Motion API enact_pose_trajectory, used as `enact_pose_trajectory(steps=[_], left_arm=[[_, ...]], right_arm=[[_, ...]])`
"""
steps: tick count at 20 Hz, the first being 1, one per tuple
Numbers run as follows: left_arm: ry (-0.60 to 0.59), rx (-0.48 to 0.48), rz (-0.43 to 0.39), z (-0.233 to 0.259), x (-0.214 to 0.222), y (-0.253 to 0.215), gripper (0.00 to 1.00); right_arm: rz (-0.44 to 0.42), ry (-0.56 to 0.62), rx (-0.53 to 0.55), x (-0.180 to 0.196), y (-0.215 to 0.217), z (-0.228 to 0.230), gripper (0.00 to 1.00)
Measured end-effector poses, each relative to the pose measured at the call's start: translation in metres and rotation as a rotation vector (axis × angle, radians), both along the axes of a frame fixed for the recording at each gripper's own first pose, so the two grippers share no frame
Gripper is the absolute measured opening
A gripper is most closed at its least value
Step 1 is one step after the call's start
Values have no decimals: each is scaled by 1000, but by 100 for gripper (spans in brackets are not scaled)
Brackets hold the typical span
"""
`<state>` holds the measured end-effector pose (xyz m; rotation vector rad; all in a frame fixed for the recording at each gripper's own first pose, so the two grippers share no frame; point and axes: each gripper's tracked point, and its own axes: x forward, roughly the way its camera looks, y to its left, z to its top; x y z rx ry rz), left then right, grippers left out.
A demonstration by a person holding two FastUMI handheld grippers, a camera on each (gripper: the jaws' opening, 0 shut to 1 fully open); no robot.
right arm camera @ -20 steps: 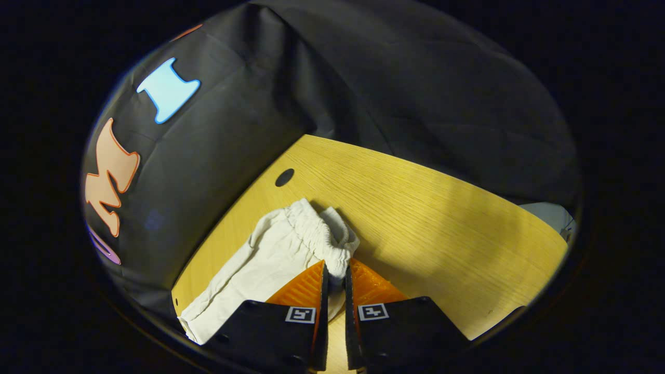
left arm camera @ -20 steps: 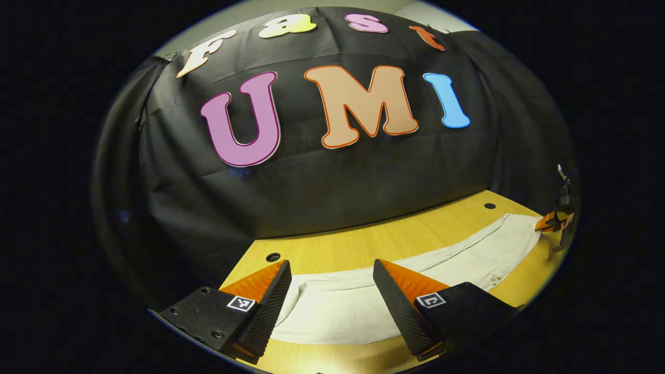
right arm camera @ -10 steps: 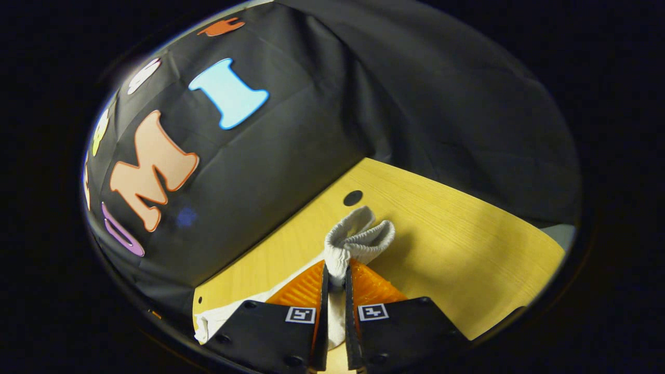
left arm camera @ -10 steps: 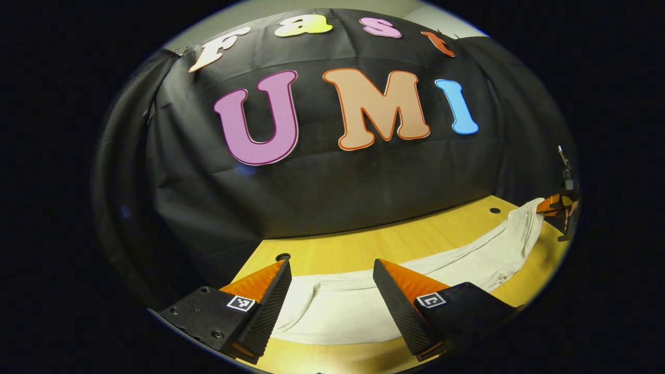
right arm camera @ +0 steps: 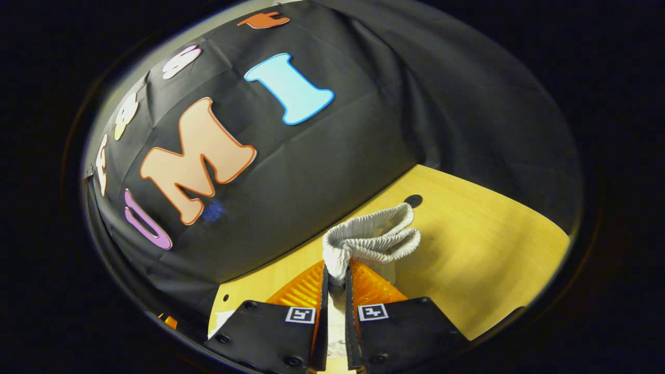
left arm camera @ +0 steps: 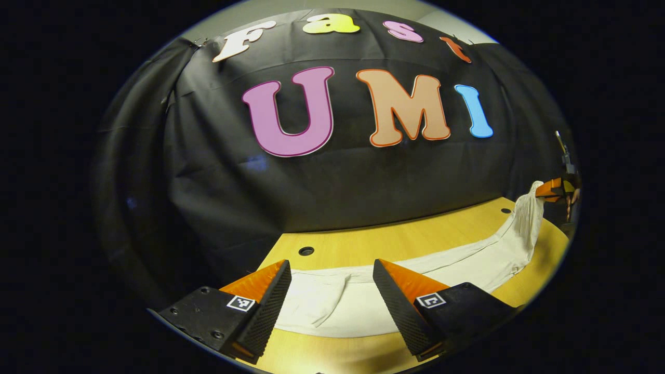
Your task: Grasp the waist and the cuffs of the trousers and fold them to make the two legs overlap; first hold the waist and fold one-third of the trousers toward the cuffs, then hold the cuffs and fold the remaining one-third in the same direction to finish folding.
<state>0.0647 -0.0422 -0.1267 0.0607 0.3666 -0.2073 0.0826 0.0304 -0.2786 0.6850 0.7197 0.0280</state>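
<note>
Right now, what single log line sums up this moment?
right gripper: shut on waistband, raised off table | left gripper: jaws open over cuff end | trousers: mostly flat

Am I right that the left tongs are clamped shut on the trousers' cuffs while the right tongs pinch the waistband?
Not quite: in the left gripper view the left tongs stand open over the trousers. The right tongs do pinch the waistband, as the right gripper view shows.

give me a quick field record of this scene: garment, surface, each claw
garment: white trousers, laid along the table, waist end lifted
surface: wooden table with round holes
right claw: shut on the elastic waist, holding it above the table
left claw: open, over the cuff end, not gripping
</note>
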Motion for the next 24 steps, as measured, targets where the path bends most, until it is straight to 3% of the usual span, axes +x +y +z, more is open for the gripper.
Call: enact_pose_trajectory(steps=[11, 19, 24], left_arm=[[15, 8, 50, -12, -4, 67, 96], [43, 21, 71, -29, -7, 105, 96], [59, 16, 75, -39, -6, 119, 96]], right_arm=[[115, -53, 53, -4, 121, 39, 16], [270, -10, 79, -41, 211, 22, 16], [408, 57, 29, -82, 254, -17, 16]])
